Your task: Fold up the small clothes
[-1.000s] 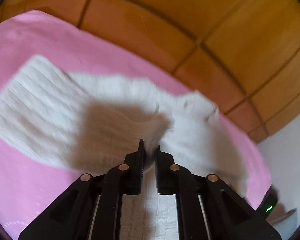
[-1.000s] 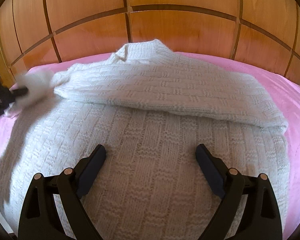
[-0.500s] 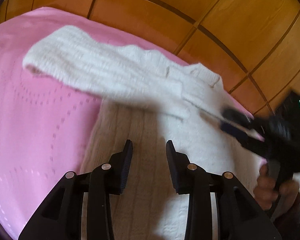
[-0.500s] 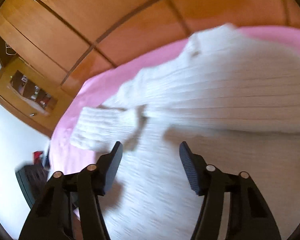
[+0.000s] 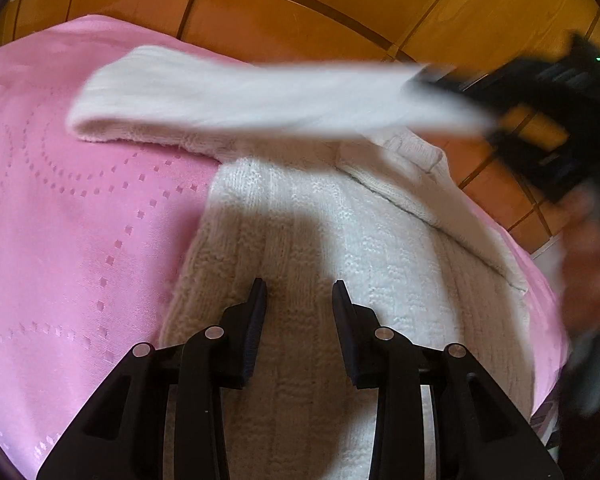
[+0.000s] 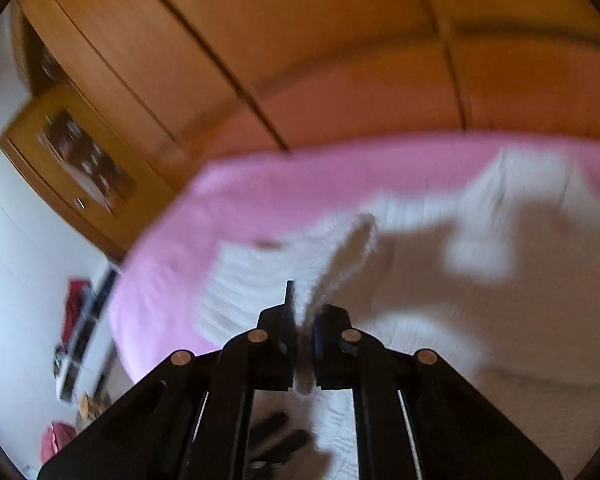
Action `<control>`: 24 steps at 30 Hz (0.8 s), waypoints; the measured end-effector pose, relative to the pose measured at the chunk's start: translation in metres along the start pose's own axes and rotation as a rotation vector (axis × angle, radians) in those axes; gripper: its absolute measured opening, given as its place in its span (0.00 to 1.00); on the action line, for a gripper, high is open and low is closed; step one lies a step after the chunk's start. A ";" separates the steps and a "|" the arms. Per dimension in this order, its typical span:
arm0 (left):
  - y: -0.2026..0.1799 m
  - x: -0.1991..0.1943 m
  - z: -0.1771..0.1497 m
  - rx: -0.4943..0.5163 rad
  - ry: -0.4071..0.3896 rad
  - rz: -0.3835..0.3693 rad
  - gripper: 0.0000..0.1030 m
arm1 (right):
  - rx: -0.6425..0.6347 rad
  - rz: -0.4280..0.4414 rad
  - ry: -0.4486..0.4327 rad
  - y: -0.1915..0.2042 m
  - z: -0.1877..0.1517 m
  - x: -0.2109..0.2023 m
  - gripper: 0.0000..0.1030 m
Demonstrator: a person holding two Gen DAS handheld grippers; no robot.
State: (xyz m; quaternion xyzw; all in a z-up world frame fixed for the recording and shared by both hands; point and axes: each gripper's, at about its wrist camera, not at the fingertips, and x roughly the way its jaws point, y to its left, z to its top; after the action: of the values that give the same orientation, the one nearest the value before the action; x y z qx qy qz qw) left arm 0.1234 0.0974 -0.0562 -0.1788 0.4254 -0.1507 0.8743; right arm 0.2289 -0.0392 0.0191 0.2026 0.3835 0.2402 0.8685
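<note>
A white knit sweater (image 5: 340, 240) lies on a pink bedspread (image 5: 80, 220). My left gripper (image 5: 299, 286) hangs open just over the sweater's body, with nothing between its fingers. One sleeve (image 5: 240, 96) stretches blurred across the top of the sweater, its cuff end resting on the bedspread at the left. My right gripper (image 5: 432, 80) is a dark blur at the upper right, holding the sleeve's other end. In the right wrist view the right gripper (image 6: 302, 304) is shut on a fold of that sleeve (image 6: 352, 252), which rises from the sweater (image 6: 460, 320).
Orange wooden wardrobe panels (image 5: 300, 20) stand behind the bed. A person's hand (image 5: 592, 280) holds the right gripper at the right edge. In the right wrist view a wooden cabinet (image 6: 72, 152) and floor clutter (image 6: 76, 320) lie beyond the bed's left edge.
My left gripper let go of the white fabric and opened, then stayed over the sweater. My right gripper closed on the sleeve, swung left and lifted it off the sweater.
</note>
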 end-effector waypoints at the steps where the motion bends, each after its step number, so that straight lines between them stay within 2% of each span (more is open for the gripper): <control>1: 0.000 -0.001 0.000 0.001 0.000 0.003 0.32 | -0.006 0.010 -0.046 0.003 0.007 -0.018 0.06; 5: -0.003 -0.001 -0.001 0.003 0.004 0.009 0.32 | -0.002 -0.010 -0.210 -0.008 0.028 -0.092 0.06; 9: -0.007 -0.001 -0.002 0.009 0.004 0.022 0.32 | 0.049 -0.111 -0.281 -0.045 0.024 -0.135 0.06; 14: -0.015 0.001 -0.004 0.033 0.008 0.049 0.32 | 0.207 -0.290 -0.256 -0.128 -0.002 -0.146 0.06; 16: -0.018 0.002 -0.004 0.041 0.009 0.054 0.32 | 0.287 -0.330 -0.227 -0.161 -0.015 -0.142 0.06; 20: -0.024 0.002 -0.005 0.056 0.015 0.066 0.32 | 0.424 -0.366 -0.155 -0.213 -0.048 -0.125 0.06; 24: -0.023 -0.004 0.003 0.034 0.041 0.063 0.32 | 0.483 -0.356 -0.146 -0.236 -0.064 -0.118 0.06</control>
State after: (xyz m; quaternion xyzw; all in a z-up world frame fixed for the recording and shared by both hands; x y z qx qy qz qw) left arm 0.1209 0.0785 -0.0418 -0.1473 0.4462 -0.1339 0.8725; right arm 0.1719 -0.2858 -0.0804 0.3497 0.3954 -0.0289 0.8488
